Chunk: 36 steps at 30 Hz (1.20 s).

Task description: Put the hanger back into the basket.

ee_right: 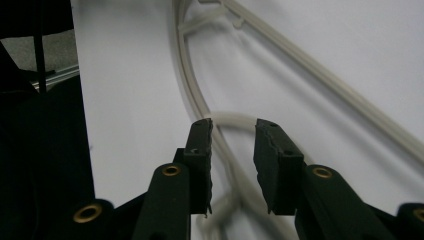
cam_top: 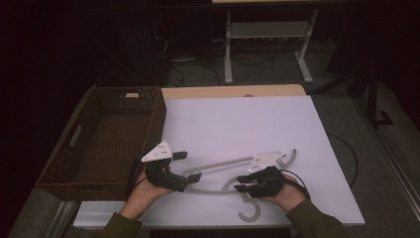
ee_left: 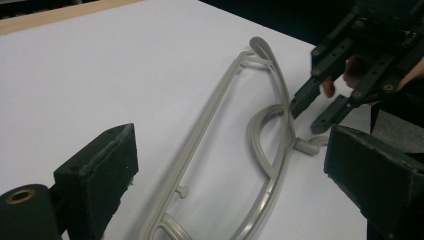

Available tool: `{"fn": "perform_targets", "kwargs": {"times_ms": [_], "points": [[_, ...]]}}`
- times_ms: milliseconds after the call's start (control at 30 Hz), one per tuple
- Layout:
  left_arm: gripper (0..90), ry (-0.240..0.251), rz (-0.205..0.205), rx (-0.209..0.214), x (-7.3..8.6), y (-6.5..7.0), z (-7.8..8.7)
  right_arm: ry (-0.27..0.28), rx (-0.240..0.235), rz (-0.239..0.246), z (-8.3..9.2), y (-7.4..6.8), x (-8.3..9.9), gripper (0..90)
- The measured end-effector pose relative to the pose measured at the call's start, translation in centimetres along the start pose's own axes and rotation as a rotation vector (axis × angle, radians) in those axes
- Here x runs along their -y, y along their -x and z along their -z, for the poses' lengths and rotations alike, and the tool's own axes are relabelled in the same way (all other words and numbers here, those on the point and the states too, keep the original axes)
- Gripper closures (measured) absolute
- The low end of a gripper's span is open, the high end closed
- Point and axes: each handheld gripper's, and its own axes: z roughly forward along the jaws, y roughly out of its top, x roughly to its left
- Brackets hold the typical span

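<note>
A grey plastic clothes hanger (cam_top: 218,163) lies flat on the white table sheet (cam_top: 237,124), its hook (cam_top: 250,210) toward the front edge. My left gripper (cam_top: 187,166) is at the hanger's left end, jaws wide open. In the left gripper view the hanger (ee_left: 210,115) lies on the sheet between and beyond the pads, untouched. My right gripper (cam_top: 241,183) hovers at the hanger's lower curve near the hook's neck. In the right gripper view its jaws (ee_right: 234,135) stand partly apart over the curved grey rod (ee_right: 310,70), pads not pressing on it. The right gripper (ee_left: 320,110) also shows in the left gripper view.
A dark wicker basket (cam_top: 153,119) stands at the table's left, its near corner close to my left hand. A wooden table edge (cam_top: 233,91) runs along the back. Beyond are white stand legs (cam_top: 228,49) and cables on the floor.
</note>
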Motion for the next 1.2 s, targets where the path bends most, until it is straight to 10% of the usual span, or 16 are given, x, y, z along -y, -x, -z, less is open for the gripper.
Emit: {"fn": "perform_targets", "kwargs": {"times_ms": [367,1200], "points": [[6.9,-0.01,-0.003,0.002,0.1,0.1,-0.3,-0.08,0.021,-0.023,1.0,-0.7,3.7,65.8],[6.9,-0.031,-0.013,-0.002,0.3,0.2,-0.6,-0.132,0.04,0.064,-0.4,-0.5,3.9,78.7]]}}
